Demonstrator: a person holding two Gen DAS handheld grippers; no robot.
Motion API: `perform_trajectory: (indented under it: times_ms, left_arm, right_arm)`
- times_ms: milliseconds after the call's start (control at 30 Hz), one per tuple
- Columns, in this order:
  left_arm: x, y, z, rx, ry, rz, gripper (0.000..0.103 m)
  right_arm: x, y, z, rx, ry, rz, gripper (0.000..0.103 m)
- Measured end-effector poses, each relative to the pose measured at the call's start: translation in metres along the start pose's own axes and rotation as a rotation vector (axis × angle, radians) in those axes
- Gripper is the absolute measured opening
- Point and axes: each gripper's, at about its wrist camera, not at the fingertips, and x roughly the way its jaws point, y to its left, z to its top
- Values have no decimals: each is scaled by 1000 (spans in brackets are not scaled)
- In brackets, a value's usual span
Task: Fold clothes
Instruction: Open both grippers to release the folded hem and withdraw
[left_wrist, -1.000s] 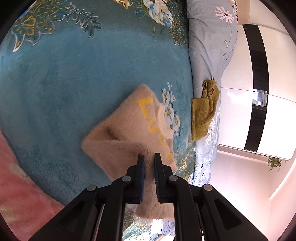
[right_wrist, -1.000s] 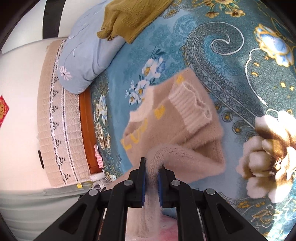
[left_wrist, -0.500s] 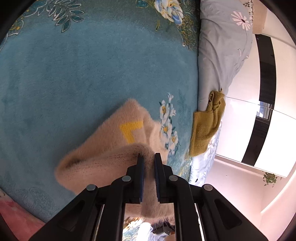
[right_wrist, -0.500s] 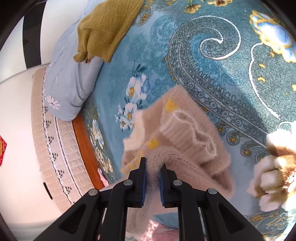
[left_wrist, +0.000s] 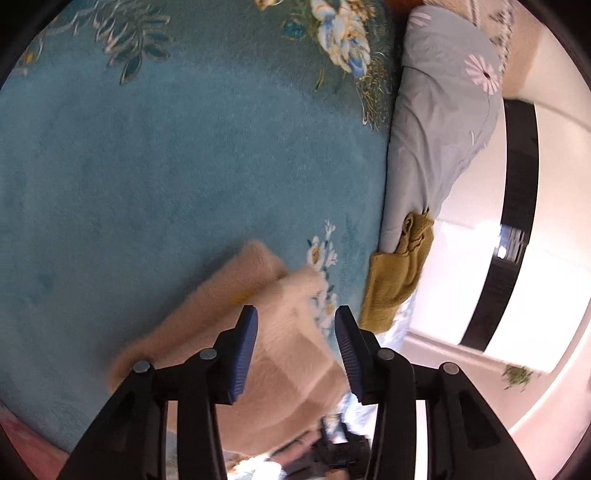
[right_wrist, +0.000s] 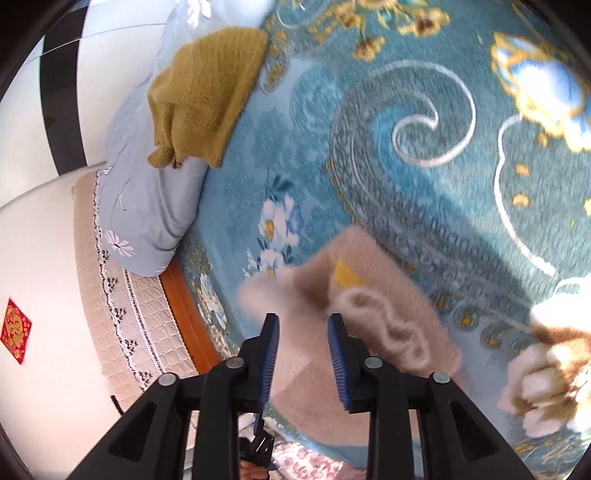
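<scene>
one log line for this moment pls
left gripper: open | right gripper: open | beige sweater: folded, lying on blue blanket | mustard garment: on pillow

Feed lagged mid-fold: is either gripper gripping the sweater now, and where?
Neither. Left gripper and right gripper are open above the beige sweater.

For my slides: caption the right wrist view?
Open right gripper above a folded beige sweater on a blue blanket.

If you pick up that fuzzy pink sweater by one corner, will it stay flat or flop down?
The sweater would probably flop: it lies in soft folds on the blanket, and its ribbed cuff curls in waves. The thick fuzzy knit looks light and likely grips rather than slips.
</scene>
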Motion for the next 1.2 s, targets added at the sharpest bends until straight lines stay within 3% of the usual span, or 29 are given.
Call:
perform_trajectory:
  times_ms: [67,133,233,467,567,700,1100,1200]
  left_arm:
    - [2,-2,-5,108,-7,95,54]
    - [12,-3,-15,217,9,194,56]
    - [25,-7,-31,339,21,271,56]
    - [34,-19,-48,466,15,320,54]
    - [33,-24,-52,508,10,332,54]
    - [32,-26,-55,520,5,322,54]
    - [31,-20,-67,519,-4,325,53]
    - [28,-21,-70,528,-12,323,49]
  right_arm:
    - [-3,2,-2,-70,-28,-70,47]
    - [-3,3,-7,-147,-38,-136,48]
    - [5,6,-20,-254,-18,-181,48]
    - [25,21,-46,-501,-2,-311,48]
    - [28,38,-63,-667,-9,-357,48]
    - [33,52,-81,-834,12,-392,48]
    - [41,22,-64,-664,13,-409,48]
    - [38,14,-62,-628,14,-363,48]
